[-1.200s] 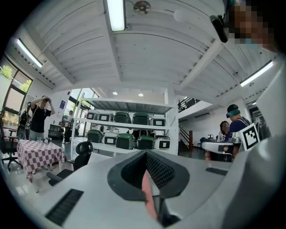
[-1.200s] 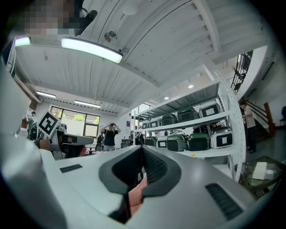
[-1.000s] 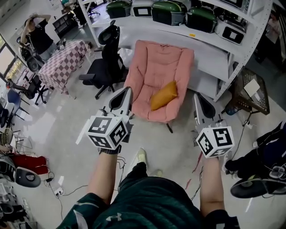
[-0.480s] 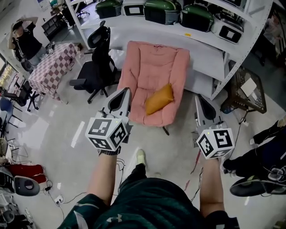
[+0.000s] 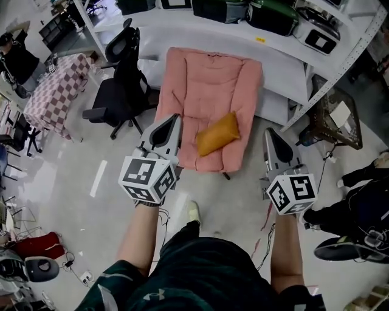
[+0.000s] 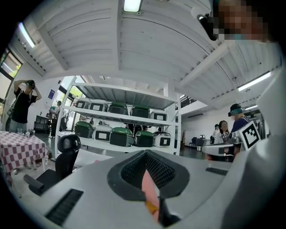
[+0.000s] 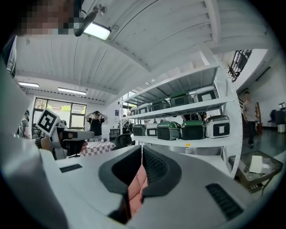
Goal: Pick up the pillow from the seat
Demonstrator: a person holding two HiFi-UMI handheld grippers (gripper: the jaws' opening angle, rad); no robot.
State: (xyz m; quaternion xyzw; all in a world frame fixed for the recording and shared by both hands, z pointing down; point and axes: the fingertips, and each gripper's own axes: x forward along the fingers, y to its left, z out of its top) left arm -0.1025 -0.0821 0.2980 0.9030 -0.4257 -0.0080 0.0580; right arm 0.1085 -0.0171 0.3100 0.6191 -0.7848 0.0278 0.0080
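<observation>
Lying on the cushion of the pink seat [image 5: 206,85], the orange pillow [image 5: 217,133] rests tilted, near the front edge of the seat and right of its centre line in the head view; nothing touches it. The left tool [image 5: 177,116] is held level in front of the seat's left front corner. Its tips overlap the seat edge in the head view, and it is well apart from the pillow. Its own view shows the two jaws closed tip to tip with nothing gripped. A strip of pink seat and a sliver of orange pillow appear through the slot below the tips. The right tool [image 5: 268,130] is held level to the right of the seat's front right corner, outside the seat outline and apart from the pillow. Its jaws are likewise clenched together and empty, with only pink seat fabric visible through the slot below the tips. A black office chair [image 5: 118,91] stands just left of the seat. A white shelf rack [image 5: 304,61] runs behind the seat and carries green-and-white cases [image 5: 270,13]. A checkered-cloth worktop [image 5: 55,97] stands further left of the seat, beyond the office chair. The person's shoe [image 5: 192,212] is on the floor [image 5: 231,206] in front of the seat.
</observation>
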